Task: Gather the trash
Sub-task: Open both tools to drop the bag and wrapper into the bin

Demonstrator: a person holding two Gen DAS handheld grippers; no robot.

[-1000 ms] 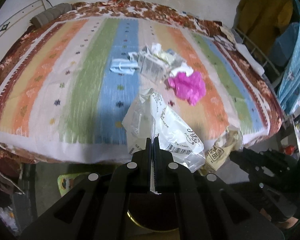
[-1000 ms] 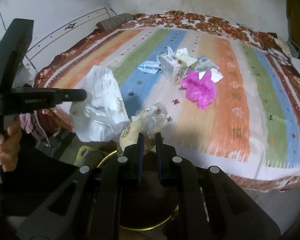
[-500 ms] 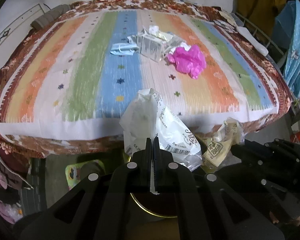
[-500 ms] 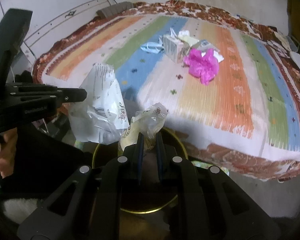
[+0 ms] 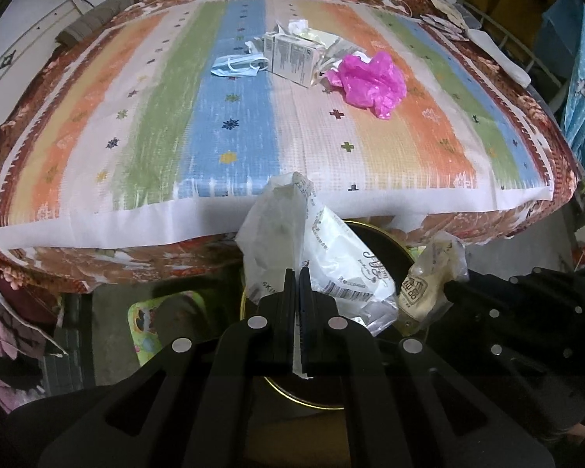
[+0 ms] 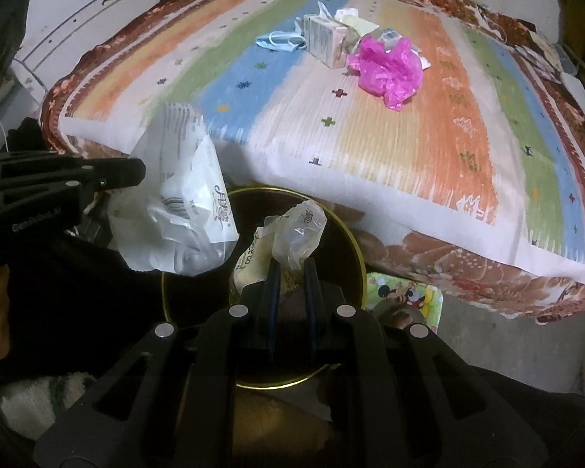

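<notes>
Trash in hand, two pieces. White plastic bag is pinched at its lower edge in the left gripper, jaws closed flat on the film; its long axis runs up and away from the jaws, top edge toward the bed, body spilling to the right. Right gripper has its jaws slightly apart, gripping a clear crumpled wrapper with a beige printed label; this wrapper stands nearly upright out of the jaws, loose end up. Both pieces hang over a round dark bin with a gold rim, on the floor just in front of the bed edge. More trash lies on the striped bedspread, well apart from the grippers: a pink bag, a small carton lying on its side, a blue face mask.
</notes>
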